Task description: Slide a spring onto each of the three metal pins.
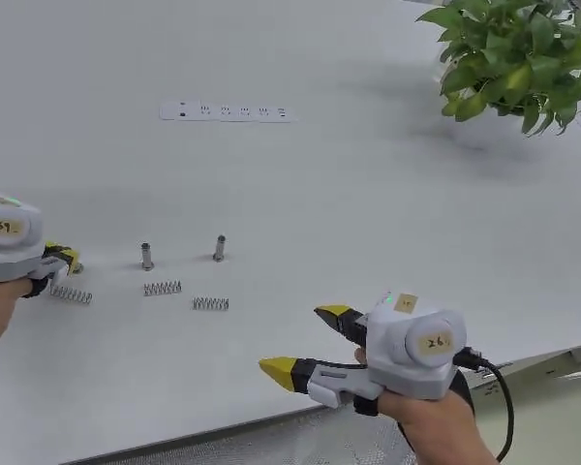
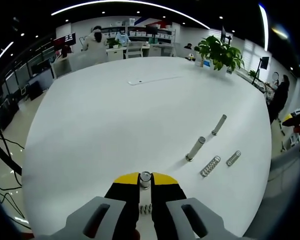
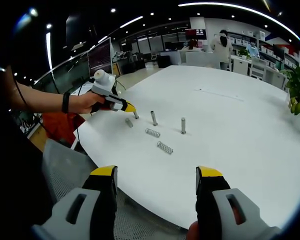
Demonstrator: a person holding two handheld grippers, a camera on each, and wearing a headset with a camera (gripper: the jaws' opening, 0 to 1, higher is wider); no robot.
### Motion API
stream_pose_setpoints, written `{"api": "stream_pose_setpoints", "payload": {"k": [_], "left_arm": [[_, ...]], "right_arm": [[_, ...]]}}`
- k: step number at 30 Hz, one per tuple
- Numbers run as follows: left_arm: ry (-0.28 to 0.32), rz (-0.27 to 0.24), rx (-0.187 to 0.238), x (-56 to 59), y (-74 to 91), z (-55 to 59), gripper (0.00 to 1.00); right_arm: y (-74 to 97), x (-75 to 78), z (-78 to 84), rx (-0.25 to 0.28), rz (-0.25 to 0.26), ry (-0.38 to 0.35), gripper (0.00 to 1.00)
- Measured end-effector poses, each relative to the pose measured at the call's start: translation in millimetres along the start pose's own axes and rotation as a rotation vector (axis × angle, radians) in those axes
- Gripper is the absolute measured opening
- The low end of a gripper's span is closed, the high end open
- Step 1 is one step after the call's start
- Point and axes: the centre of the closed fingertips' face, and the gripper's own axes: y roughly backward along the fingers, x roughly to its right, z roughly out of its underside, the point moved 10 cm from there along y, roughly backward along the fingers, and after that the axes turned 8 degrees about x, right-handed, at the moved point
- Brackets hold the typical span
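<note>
Pin (image 2: 145, 176) | gripped at left gripper (image 2: 145, 180) tips | spring (image 2: 146, 208) just beside

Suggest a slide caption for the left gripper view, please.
Left claw closed on one metal pin, with two more pins standing beside two loose springs on the white table.

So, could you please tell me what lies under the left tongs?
A spring lies on the table beneath the left tongs, whose tips close around a pin. The tongs cover the pin's base and part of the spring.
</note>
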Motion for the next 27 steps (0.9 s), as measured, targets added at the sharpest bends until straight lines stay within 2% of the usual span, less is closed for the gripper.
{"api": "stream_pose_setpoints", "payload": {"k": [14, 27], "left_arm": [[-0.029, 0.003, 0.006, 3.1, 0.1, -2.7, 0.00], [-0.038, 0.009, 0.011, 1.5, -1.6, -0.9, 0.00]], "right_arm": [[0.9, 0.9, -0.1, 0.004, 0.005, -0.001, 0.62], [-0.5, 0.2, 2.7, -0.004, 0.002, 0.005, 0.62]]}}
